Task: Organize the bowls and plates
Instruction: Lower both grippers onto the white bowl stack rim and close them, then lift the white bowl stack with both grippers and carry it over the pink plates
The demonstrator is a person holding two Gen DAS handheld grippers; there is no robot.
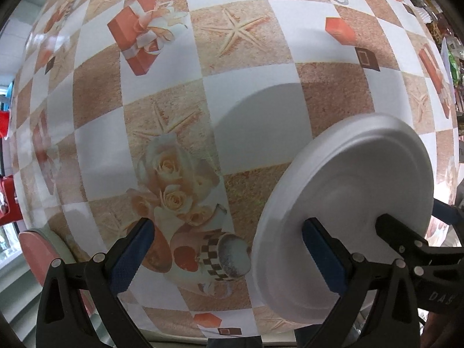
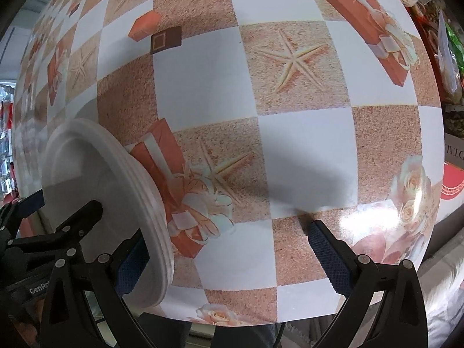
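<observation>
The left gripper point(image 1: 229, 256) is standing with its jaws spread wide, and so is the right gripper point(image 2: 229, 256); neither is pinching anything. Instead, a stack of white plates point(image 1: 345, 217) is sitting on edge between the two tools, the left gripper's right finger lying against one face and the right gripper's left finger point(image 2: 130, 266) against the other. Seen from the right wrist, the plates point(image 2: 98, 191) are showing several layered rims. Judging by this, the two tools are sandwiching the stack from both sides, probably to carry or square it as one unit without gripping a thin rim. The stack appears raised off the surface, casting a shadow beyond it. Below and ahead is a glossy checked tablecloth point(image 1: 246, 116) printed with starfish, roses and gift boxes. Past the table's right edge, cluttered packaged goods point(image 2: 449, 58) are showing.
</observation>
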